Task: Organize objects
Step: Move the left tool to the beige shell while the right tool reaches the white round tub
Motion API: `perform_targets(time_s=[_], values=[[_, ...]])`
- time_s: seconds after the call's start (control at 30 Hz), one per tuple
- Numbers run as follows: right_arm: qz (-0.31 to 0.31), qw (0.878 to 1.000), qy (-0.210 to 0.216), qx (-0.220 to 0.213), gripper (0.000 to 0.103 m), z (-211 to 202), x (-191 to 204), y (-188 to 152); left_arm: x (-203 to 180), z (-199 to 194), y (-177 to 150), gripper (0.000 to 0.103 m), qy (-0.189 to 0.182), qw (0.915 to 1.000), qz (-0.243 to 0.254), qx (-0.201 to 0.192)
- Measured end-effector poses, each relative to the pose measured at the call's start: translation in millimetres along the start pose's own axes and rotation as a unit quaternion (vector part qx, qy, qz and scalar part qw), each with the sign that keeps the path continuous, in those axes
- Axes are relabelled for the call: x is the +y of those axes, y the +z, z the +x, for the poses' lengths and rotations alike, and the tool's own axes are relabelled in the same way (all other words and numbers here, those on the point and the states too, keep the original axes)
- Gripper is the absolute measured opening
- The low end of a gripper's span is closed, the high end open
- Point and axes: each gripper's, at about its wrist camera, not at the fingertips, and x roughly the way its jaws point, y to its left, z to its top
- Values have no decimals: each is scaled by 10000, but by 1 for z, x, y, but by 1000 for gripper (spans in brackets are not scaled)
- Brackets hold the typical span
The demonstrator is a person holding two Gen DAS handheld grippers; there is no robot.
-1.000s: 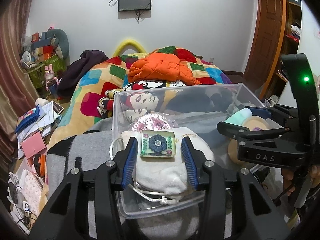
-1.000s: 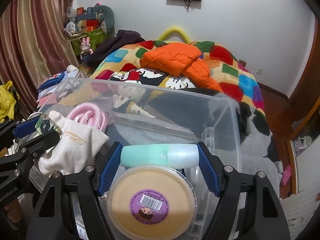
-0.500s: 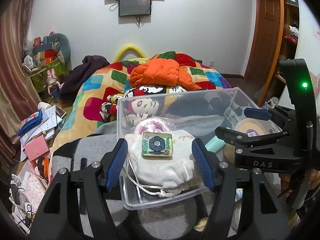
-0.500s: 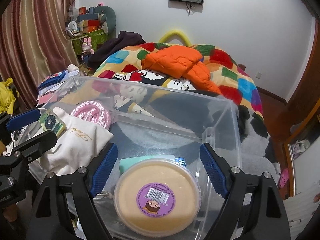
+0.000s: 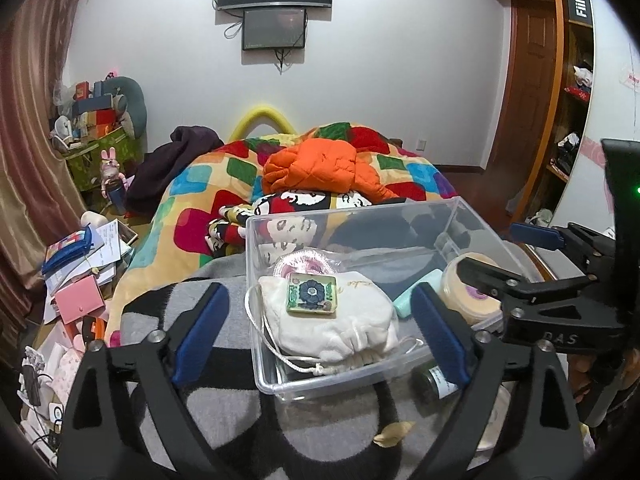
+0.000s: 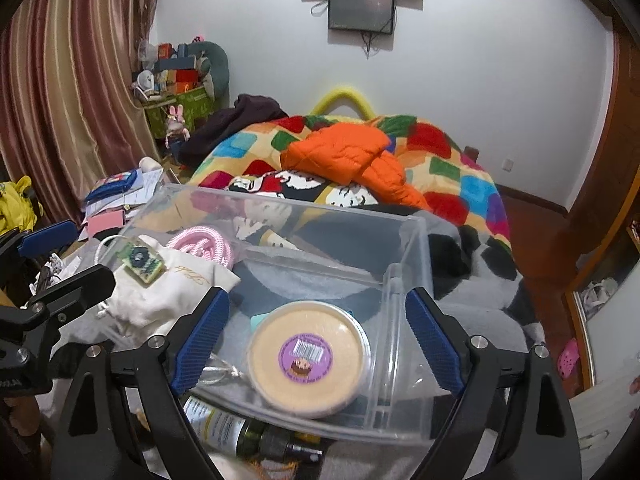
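A clear plastic bin (image 5: 360, 212) (image 6: 412, 248) stands on a grey blanket on the bed. In it lie a white drawstring pouch (image 5: 336, 328) (image 6: 160, 292) with a square flower-pattern tile (image 5: 313, 294) (image 6: 143, 260) on top, a pink rope coil (image 5: 304, 264) (image 6: 202, 242), a mint tube (image 5: 416, 294) and a round tan tub (image 5: 472, 300) (image 6: 308, 358). My left gripper (image 5: 320, 338) is open and empty, in front of the bin's near side. My right gripper (image 6: 316, 338) is open and empty over the tub.
A dark green bottle (image 5: 434, 382) (image 6: 240, 430) lies on the blanket just outside the bin. An orange jacket (image 5: 320, 168) and a colourful quilt (image 5: 192, 208) lie behind. Papers and boxes (image 5: 84, 264) clutter the floor at left. A wooden door (image 5: 532, 80) is at right.
Both grippers opened wide and drew back from the bin. The left let go of the tile on the pouch; the right let go of the mint tube, now lying beside the tub.
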Motion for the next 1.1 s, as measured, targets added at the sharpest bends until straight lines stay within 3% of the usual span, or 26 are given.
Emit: perform_targets(time_s=[0.23, 0.47, 0.77, 1.1], values=[[236, 9989, 81, -394, 101, -35, -4, -11, -1, -12, -3, 96, 1, 10000, -25, -27], [399, 9975, 134, -570, 102, -58, -12, -27, 3, -24, -13, 96, 36, 10000, -82, 2], [329, 9982, 180, -475, 102, -68, -7, -50, 3, -20, -33, 96, 27, 9997, -77, 243], [66, 9996, 230, -168, 102, -60, 9, -80, -5, 1, -65, 96, -39, 9970, 50, 776]])
